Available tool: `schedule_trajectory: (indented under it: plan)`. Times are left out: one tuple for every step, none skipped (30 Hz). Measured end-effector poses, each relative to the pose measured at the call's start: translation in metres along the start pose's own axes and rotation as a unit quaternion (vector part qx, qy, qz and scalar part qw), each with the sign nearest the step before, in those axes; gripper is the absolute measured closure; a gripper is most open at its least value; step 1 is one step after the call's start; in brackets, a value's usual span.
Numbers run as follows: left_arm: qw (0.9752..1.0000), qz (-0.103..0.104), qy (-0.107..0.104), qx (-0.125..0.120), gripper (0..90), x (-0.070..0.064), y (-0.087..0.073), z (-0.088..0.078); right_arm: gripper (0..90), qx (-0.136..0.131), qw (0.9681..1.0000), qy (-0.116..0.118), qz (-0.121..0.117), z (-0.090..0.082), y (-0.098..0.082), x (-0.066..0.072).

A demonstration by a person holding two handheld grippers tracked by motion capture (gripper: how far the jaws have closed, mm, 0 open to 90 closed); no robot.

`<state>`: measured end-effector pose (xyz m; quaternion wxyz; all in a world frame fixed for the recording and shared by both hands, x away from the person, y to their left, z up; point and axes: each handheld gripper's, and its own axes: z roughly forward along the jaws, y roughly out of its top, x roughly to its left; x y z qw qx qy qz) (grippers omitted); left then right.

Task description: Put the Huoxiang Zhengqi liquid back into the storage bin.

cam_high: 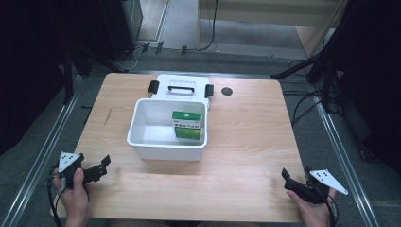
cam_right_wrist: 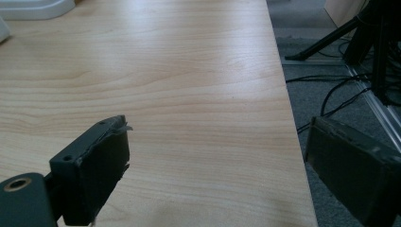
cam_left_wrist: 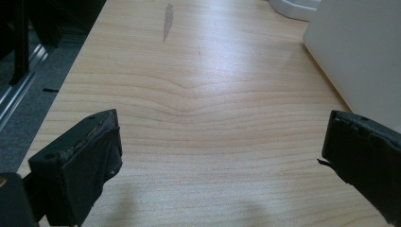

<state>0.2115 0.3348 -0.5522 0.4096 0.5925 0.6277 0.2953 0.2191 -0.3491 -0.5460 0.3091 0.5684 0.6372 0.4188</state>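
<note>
The left gripper [cam_high: 105, 162] is held low over the near left corner of the tabletop [cam_high: 246, 142], jaws wide apart with nothing between them. Ahead of it and to its right, the white bin [cam_high: 165, 142] is seen, its lid [cam_high: 182, 85] lying behind. Inside, a green carton [cam_high: 187, 124] stands against the wall farther from this gripper. The carton is judged light, stiff-sided yet crushable; it is best taken across its flat faces from above, gently. The bin's smooth plastic is likely slippery, so its rim is the better hold. The right gripper [cam_high: 285, 179], well to the carton's right, is also spread and empty.
</note>
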Motion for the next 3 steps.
schedule_trajectory:
  plan:
    - [1.0000,0.001,0.001,0.000,0.0,-0.0002,0.0000,0.0001,8.2,0.000,1.0000,-0.001,0.009,-0.0002,0.0000,-0.0008]
    - [1.0000,0.002,0.001,0.000,0.0,-0.0004,0.0000,0.0003,8.4,0.000,0.9999,-0.002,0.012,-0.0001,0.0002,-0.0019]
    - [1.0000,0.002,0.001,0.000,0.0,-0.0004,0.0000,0.0002,10.4,0.001,0.9999,-0.002,0.017,0.0000,0.0003,-0.0025]
